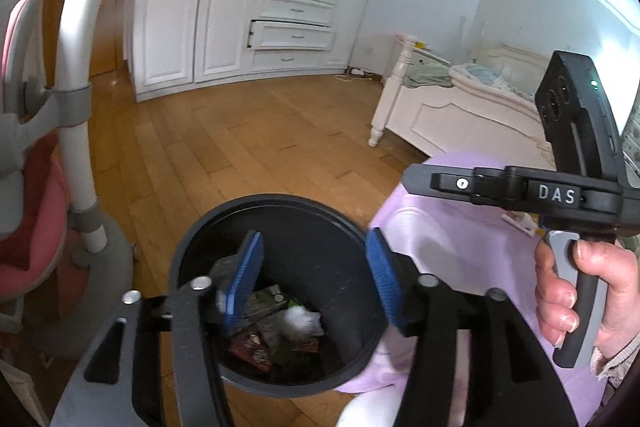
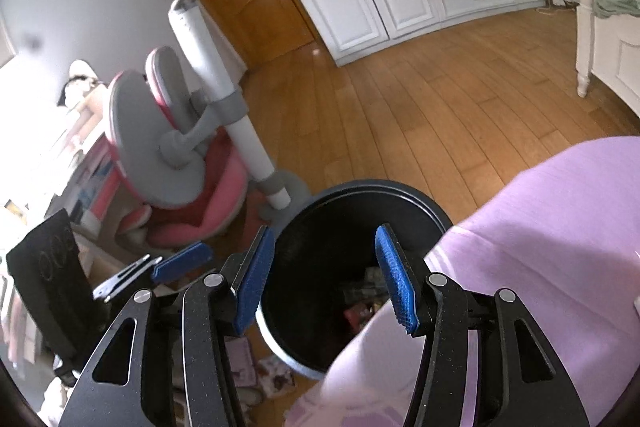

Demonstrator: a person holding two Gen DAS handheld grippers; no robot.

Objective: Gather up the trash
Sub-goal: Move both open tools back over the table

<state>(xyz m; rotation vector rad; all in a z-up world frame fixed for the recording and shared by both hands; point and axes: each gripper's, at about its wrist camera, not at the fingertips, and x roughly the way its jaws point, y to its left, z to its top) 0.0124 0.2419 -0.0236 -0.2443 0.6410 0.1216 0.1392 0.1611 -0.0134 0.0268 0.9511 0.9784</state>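
A black round bin (image 1: pixel 272 201) stands on the wooden floor, directly under my left gripper (image 1: pixel 314 259). Its blue pads stand wide apart with nothing between them. Inside the bin lie colourful wrappers (image 1: pixel 256 347) and a blurred white crumpled tissue (image 1: pixel 300 321). In the right wrist view my right gripper (image 2: pixel 326 267) is open too, empty, over the same bin (image 2: pixel 360 185). A blue finger (image 2: pixel 182 263) of the left gripper shows at its left. A hand (image 1: pixel 600 291) holds the right tool's handle.
A lilac cloth (image 2: pixel 540 227) touches the bin's right side. A pink and grey chair (image 2: pixel 180 163) and a white pole stand (image 2: pixel 248 139) are left of the bin. White wardrobe (image 1: pixel 240 7), bed (image 1: pixel 460 107) and open wooden floor (image 2: pixel 420 99) lie beyond.
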